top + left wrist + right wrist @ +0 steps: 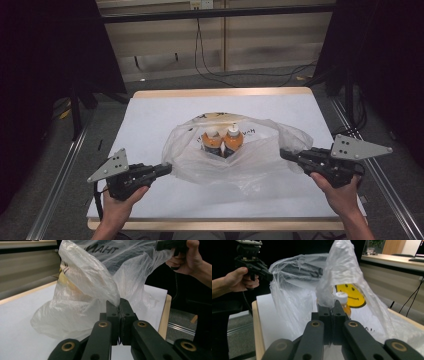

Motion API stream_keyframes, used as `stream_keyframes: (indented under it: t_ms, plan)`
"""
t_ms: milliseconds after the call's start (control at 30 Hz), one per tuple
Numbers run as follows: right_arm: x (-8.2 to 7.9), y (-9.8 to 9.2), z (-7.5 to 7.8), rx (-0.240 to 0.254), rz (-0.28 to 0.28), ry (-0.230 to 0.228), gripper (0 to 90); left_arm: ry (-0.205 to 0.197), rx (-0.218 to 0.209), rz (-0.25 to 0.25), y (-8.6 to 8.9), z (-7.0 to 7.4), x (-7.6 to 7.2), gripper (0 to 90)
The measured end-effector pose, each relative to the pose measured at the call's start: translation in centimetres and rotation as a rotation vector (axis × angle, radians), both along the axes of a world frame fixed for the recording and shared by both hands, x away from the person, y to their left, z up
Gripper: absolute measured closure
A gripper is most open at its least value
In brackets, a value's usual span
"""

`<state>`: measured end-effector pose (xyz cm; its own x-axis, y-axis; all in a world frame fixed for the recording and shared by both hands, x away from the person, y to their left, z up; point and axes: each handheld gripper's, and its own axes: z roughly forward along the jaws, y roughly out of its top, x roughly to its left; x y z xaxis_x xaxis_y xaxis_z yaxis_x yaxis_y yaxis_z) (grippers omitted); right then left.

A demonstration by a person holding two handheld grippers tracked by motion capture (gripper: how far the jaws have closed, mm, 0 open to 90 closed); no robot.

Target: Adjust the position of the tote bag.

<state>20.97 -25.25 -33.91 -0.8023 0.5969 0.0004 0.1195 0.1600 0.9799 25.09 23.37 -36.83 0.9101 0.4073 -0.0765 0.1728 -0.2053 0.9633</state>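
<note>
Pinching the bag (235, 155) at its left edge, left tool (167, 170) with jaws pressed together on a fold of thin plastic (same pinch seen close in the left gripper view, film bunched between the pads (119, 308)). Held by the left hand (120, 200) near the table's (150, 115) front left. Sitting mid-table on the white sheet, clear bag with dark lettering and a yellow smiley print, mouth pulled wide between both tools. Standing upright inside, side by side and touching, two orange bottles (223, 141) with white caps. Gripping the bag's right edge, right tool (284, 154), jaws likewise closed on a twist of plastic (329, 302) (one bottle cap just beyond the tips in the right gripper view). Wrapped around its handle, right hand (340, 192) at the table's front right.
</note>
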Motion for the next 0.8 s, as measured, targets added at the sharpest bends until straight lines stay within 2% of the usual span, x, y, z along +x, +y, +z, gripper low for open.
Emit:
stream_keyframes:
  t_ms: [200,300,333,500,667,800]
  plan:
    - [0.7,0.0,1.2,0.033,-0.006,-0.027,89.7,-0.022,-0.031,0.0,-0.2,1.1,0.7,88.8]
    - [1.2,0.2,1.8,0.038,-0.004,-0.043,89.7,-0.038,-0.025,0.008,-0.3,1.7,1.0,88.8]
    - [1.3,0.3,1.9,0.041,-0.008,-0.044,89.8,-0.042,-0.042,0.007,-0.3,1.9,1.1,88.8]
    - [2.1,0.3,2.9,0.064,-0.012,-0.068,89.7,-0.056,-0.029,0.016,-0.3,2.8,1.8,88.9]
    - [2.8,-0.2,4.2,0.077,-0.031,-0.08,89.8,-0.059,-0.052,0.027,0.1,3.8,2.5,88.9]
    - [3.5,-0.7,5.4,0.081,-0.049,-0.09,89.8,-0.071,-0.052,0.038,0.4,4.6,3.4,89.0]
